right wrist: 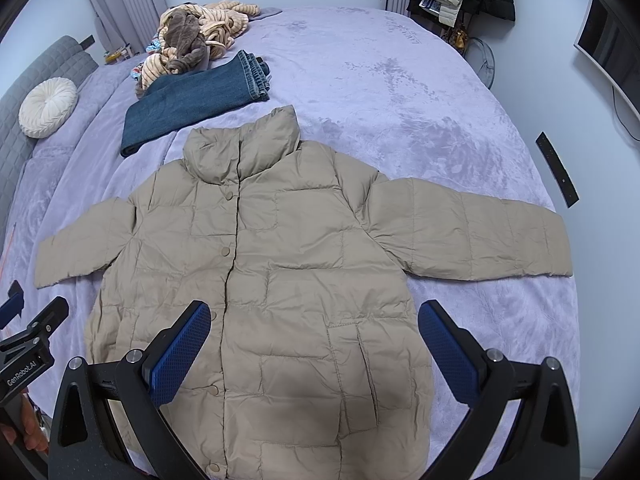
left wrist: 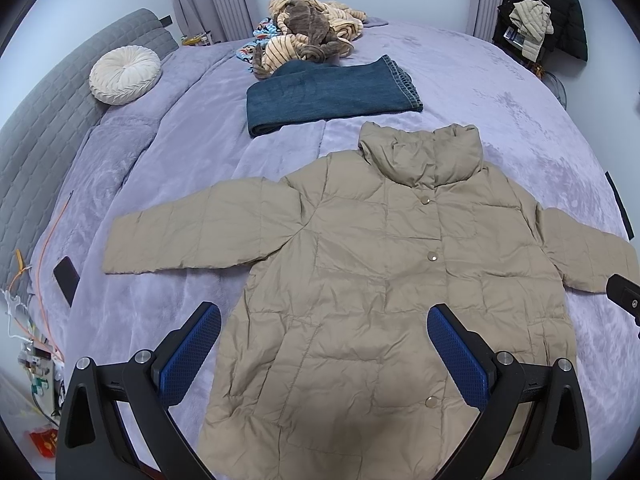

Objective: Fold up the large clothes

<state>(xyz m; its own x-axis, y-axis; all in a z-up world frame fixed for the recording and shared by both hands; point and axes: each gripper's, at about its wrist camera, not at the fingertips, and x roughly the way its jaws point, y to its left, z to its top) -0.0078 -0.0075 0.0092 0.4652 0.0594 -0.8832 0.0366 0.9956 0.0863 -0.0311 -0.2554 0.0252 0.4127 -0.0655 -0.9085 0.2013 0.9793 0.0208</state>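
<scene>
Jacket [left wrist: 360,280]: quilted beige synthetic cloth, slight sheen, creased; metal-look snap buttons [left wrist: 431,256]. Bedspread [left wrist: 460,92]: plush lilac fleece, nap brushed unevenly. Folded jeans [left wrist: 332,96]: matt blue denim. Left gripper [left wrist: 324,354] fingers: matt black plastic, blue dimpled pads [left wrist: 188,360], bright metal screws.

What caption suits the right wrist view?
Open right gripper above a beige puffer jacket spread flat on the lilac bed, folded jeans beyond.
</scene>
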